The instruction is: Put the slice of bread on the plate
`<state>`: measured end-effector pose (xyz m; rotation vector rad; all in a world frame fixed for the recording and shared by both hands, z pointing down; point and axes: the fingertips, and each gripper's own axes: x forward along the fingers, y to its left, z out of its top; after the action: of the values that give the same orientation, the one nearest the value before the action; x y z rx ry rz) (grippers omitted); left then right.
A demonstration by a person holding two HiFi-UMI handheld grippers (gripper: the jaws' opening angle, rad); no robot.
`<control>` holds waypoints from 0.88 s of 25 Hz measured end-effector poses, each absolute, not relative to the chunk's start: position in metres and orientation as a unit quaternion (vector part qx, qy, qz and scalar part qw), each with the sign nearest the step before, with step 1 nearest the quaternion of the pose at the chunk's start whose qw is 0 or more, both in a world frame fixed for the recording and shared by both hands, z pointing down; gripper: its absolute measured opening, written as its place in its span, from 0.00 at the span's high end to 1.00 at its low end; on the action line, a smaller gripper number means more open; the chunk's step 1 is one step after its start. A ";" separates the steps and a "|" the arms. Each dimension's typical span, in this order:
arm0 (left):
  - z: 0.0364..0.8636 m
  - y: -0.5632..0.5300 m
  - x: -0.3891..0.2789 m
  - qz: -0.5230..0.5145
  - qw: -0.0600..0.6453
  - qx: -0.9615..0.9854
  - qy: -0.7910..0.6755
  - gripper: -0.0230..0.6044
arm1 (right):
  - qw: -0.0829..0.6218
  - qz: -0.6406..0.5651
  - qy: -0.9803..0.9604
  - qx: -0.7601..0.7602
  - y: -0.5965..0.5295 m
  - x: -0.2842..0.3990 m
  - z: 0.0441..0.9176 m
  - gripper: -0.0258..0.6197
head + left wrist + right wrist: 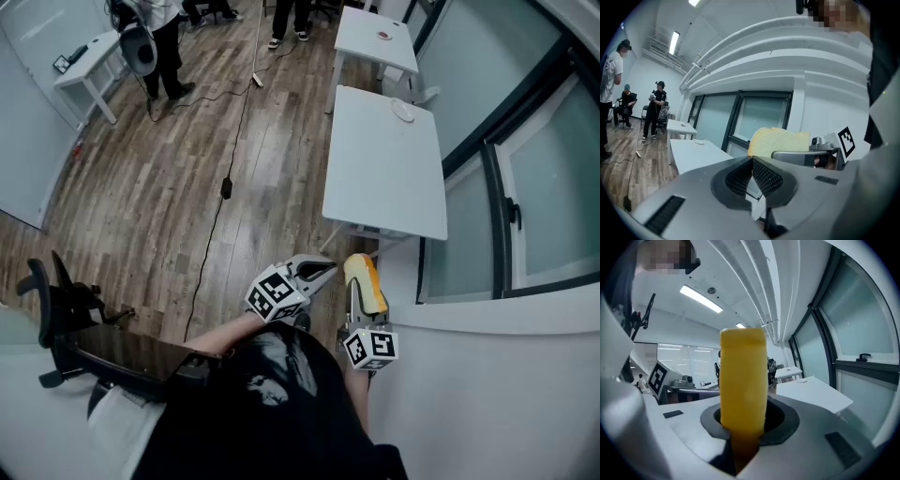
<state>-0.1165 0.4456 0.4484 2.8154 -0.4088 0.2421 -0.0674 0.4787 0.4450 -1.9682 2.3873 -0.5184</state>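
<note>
Counts: 2 claws, 1 slice of bread, 3 white benches, 2 plates, 3 people, 1 office chair, 1 cable.

The left claw [323, 269] is pressed together, its pads meeting w/ nothing btwn them. The right claw [357, 302] is pinching the slice of bread [367, 281]. The slice stands on edge in the air just right of the left claw, near the near end of the near bench [375, 178] and close to the window wall on the right.

Bread: one thick slice, roughly square w/ a rounded top. In the left gripper view its broad face is pale creamy yellow. In the right gripper view it shows edge-on, a deeper golden-orange, w/ its lower end sunk btwn the pads.

Benches: the far bench [373, 37] stands in line behind the near one. The third bench [89, 66] is far left across the wood floor [187, 216].

Plates: the small white plate [403, 111] sits on the far right part of the near bench, well apart from the bread. The second plate [384, 36] is on the far bench, w/ a reddish spot too small to tell.

People, far left in the left gripper view: a person cut by the frame edge [609, 75], a seated person [626, 105], a standing person [657, 105].

The black office chair [56, 319] is near left, and the black cable [225, 187] runs along the floor.
</note>
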 end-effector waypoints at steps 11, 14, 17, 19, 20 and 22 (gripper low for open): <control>0.454 0.429 -0.144 0.078 0.150 0.975 -0.142 0.95 | -0.002 -0.170 0.752 -0.636 0.461 -0.090 0.454 0.81; 0.457 0.422 -0.156 0.076 0.154 0.975 -0.142 0.95 | 0.017 -0.191 0.744 -0.640 0.455 -0.098 0.461 0.81; 0.463 0.418 -0.165 0.078 0.161 0.974 -0.140 0.95 | 0.009 -0.195 0.739 -0.645 0.453 -0.106 0.467 0.81; 0.469 0.414 -0.168 0.080 0.169 0.972 -0.140 0.95 | 0.003 -0.201 0.738 -0.644 0.450 -0.110 0.473 0.81; 0.473 0.411 -0.169 0.082 0.175 0.971 -0.141 0.95 | 0.001 -0.206 0.738 -0.642 0.447 -0.111 0.476 0.81; 0.480 0.405 -0.170 0.084 0.185 0.969 -0.143 0.95 | -0.003 -0.215 0.738 -0.639 0.440 -0.112 0.483 0.81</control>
<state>-0.1698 0.4047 0.4802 2.7296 -0.4022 0.2376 -0.1115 0.4396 0.4825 -2.0131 2.3234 -0.6779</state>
